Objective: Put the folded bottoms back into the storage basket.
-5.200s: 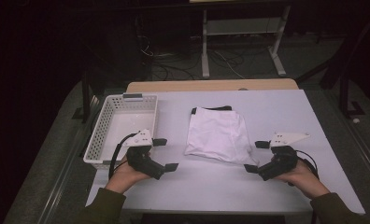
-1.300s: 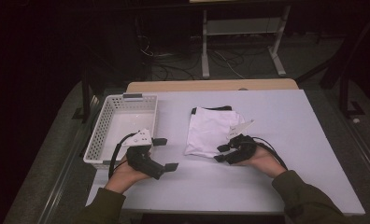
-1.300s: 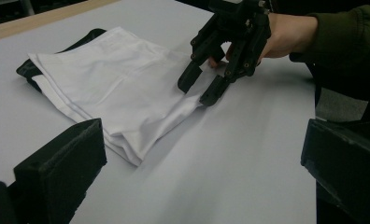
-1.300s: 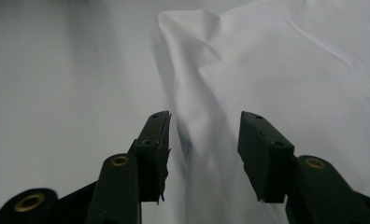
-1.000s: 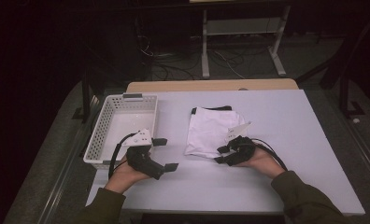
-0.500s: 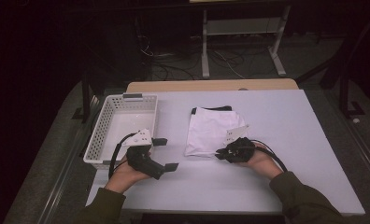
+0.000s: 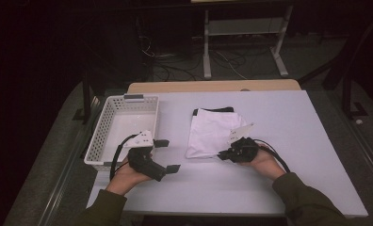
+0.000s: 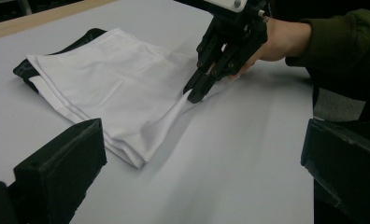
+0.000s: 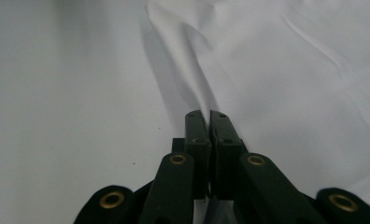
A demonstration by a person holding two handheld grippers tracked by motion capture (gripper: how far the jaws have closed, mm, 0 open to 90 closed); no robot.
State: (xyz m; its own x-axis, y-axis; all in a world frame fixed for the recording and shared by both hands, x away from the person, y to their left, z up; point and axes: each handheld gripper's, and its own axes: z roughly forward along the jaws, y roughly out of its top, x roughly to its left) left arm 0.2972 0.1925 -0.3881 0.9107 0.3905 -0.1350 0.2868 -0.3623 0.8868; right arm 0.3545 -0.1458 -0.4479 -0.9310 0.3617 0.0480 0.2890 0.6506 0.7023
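A folded white cloth with a dark trim at its far edge lies mid-table. My right gripper rests at the cloth's near right corner. Its jaws have just been closing and now stand shut on a raised fold of the cloth, as the right gripper view shows. The left gripper view shows that pinch from the side: the right gripper grips the cloth where its edge lifts. My left gripper sits on the table beside the basket, open, with nothing between its jaws.
A white mesh basket stands at the left, just behind my left hand. The grey table ends in a wooden strip at the far side. Beyond it are metal frame legs and floor cables.
The right gripper came from the table's right side over to the cloth's near corner, and its jaws closed on the fabric. The left hand has stayed put.
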